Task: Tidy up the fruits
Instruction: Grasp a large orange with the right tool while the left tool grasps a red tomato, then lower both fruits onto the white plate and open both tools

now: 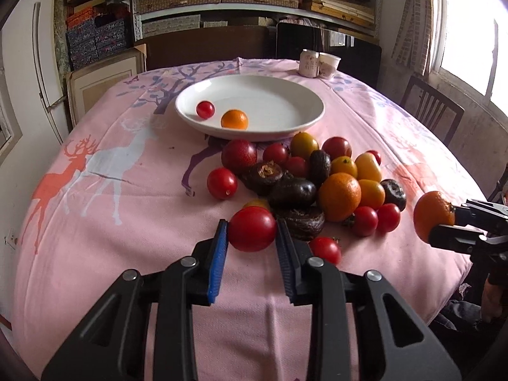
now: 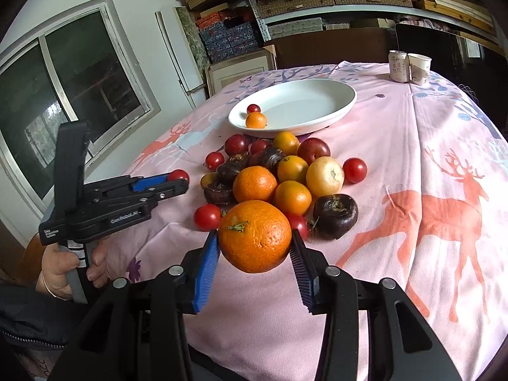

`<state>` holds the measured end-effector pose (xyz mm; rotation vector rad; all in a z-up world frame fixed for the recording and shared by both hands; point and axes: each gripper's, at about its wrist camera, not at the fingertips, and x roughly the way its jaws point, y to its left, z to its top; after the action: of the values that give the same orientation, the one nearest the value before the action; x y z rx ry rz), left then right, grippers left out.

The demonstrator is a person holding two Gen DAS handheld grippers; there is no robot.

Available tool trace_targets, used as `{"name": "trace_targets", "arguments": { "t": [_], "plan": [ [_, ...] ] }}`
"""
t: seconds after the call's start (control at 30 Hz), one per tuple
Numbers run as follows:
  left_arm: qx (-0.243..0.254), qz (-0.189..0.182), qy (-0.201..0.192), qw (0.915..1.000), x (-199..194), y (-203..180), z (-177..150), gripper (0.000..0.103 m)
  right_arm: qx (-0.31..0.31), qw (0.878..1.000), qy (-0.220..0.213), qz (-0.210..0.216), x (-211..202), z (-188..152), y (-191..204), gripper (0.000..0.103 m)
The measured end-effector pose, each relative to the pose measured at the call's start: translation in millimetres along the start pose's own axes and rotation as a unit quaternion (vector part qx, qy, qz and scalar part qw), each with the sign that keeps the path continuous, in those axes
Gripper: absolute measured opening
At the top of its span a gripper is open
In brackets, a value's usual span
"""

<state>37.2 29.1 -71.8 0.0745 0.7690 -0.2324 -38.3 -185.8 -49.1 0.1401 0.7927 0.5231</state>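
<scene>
The left gripper [image 1: 251, 229] pinches a red tomato [image 1: 252, 228] between its blue pads at the near edge of the fruit pile [image 1: 314, 177], at about 6 o'clock of the heap in the left wrist view. The right gripper [image 2: 255, 241] is clamped on a large orange [image 2: 255, 236], its green stem scar turned up toward 11 o'clock; in the left wrist view that same orange shows at 3 o'clock, clear of the pile. The rest of the fruit, red tomatoes, small oranges, yellow fruit and dark wrinkled ones, lies bunched on the pink deer-print cloth [image 1: 104, 209] covering the worktop. Beyond the pile, toward 12 o'clock, sits a white plate [image 1: 285, 127] holding one small red tomato [image 1: 205, 109] and one small orange [image 1: 234, 119], just beside each other near its left rim. A can [image 1: 308, 58] and a paper cup [image 1: 329, 65] stand side by side at the far edge of the worktop. A hand [image 2: 68, 265] grips the left gripper's handle at 9 o'clock in the right wrist view.
</scene>
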Motion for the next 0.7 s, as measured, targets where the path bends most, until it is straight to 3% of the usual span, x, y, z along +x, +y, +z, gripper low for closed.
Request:
{"name": "trace_targets", "arguments": {
  "t": [0.17,0.33,0.57,0.7],
  "plan": [
    [0.003,-0.008,-0.013,0.9999,2.3,6.8,42.9,0.030,0.008,0.999,-0.035,-0.036,-5.5,42.4,-14.6,0.045],
    [0.002,-0.016,-0.014,0.9998,38.0,8.7,107.1,0.030,0.012,0.998,-0.045,-0.044,15.8,105.8,-29.7,0.045],
    [-0.011,-0.019,0.033,0.9992,131.6,9.6,169.3,0.030,0.053,0.998,-0.001,-0.035,94.2,179.4,-65.9,0.045],
    [-0.040,-0.025,0.077,0.9959,179.1,22.4,181.0,0.031,0.063,0.997,0.035,-0.037,137.5,193.9,-76.1,0.045]
  ]
}}
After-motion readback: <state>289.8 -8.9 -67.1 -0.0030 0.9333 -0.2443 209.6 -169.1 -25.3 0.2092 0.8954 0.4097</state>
